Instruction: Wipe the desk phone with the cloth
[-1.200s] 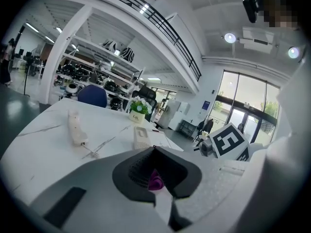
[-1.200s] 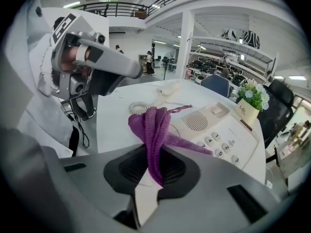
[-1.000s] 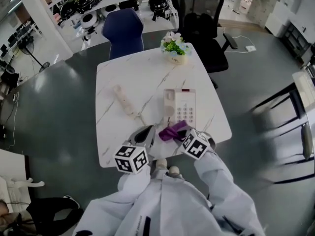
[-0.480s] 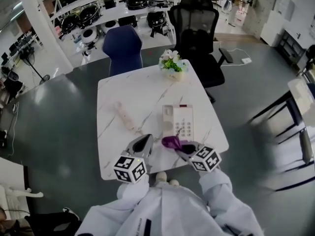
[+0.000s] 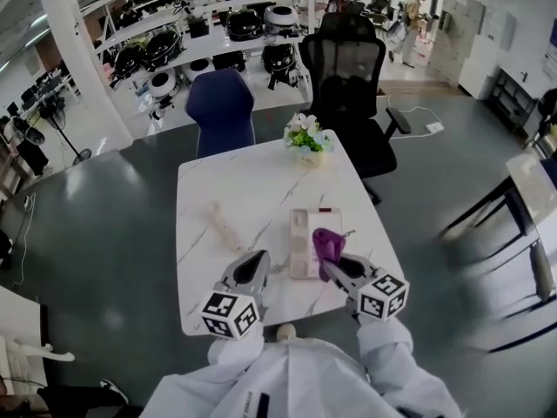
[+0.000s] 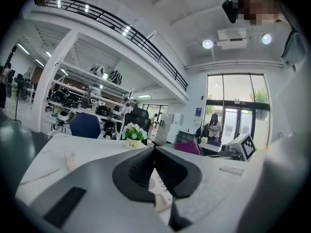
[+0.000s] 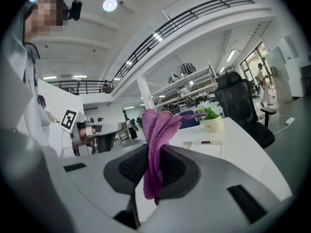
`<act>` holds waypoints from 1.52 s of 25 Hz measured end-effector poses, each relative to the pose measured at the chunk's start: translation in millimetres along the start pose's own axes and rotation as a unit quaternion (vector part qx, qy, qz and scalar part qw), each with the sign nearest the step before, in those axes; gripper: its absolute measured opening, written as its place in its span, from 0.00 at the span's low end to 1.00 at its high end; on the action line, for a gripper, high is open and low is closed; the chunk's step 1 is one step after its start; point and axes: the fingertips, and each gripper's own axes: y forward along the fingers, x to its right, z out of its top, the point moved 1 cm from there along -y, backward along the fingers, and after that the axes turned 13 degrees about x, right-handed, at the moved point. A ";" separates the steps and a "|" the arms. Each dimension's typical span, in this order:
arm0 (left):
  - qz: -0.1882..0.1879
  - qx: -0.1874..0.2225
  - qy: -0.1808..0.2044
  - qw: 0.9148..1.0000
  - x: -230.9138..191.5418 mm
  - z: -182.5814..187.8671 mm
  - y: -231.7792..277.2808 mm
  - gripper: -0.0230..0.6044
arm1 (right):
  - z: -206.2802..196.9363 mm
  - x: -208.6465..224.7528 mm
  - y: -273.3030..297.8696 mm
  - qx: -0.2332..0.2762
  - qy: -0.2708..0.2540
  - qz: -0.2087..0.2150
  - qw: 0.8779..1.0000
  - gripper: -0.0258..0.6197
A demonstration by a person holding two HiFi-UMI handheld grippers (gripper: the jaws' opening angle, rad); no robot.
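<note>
On the white table [image 5: 200,190], the phone [image 5: 305,244] sits near the front edge, toward the right side. Its handset [image 5: 224,225] is off the phone. It lies flat on the table to the left, apart from the phone.

The purple cloth [image 5: 327,242] is over the right part of the phone. I cannot tell if it touches the phone. The right gripper [image 5: 332,265] has its jaws pinched tight on the cloth. Some cloth sticks up above the jaws and a bit hangs below them.

The left gripper [image 5: 255,265] is by the front edge, just left of the phone. Its jaws are pressed together with nothing between them.

By the far edge stands a small pot [image 5: 308,156]. It has white flowers and green leaves in it. A blue chair [image 5: 220,103] and a black chair [image 5: 348,59] stand past the far edge.
</note>
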 end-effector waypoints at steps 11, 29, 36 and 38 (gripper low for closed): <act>0.029 0.053 0.027 0.998 -18.6 36.9 -7.7 0.03 | 64.3 16.6 -12.0 0.117 -0.030 -0.057 0.991 0.10; 0.053 0.080 0.054 0.994 -37.3 69.4 -21.0 0.03 | 104.9 27.6 -27.1 0.161 -0.056 -0.096 0.981 0.10; 0.054 0.080 0.058 0.994 -39.2 75.3 -19.8 0.03 | 109.5 27.1 -24.6 0.160 -0.062 -0.101 0.980 0.10; 0.054 0.081 0.058 0.994 -38.5 77.0 -21.0 0.03 | 111.3 26.0 -25.5 0.161 -0.065 -0.102 0.980 0.10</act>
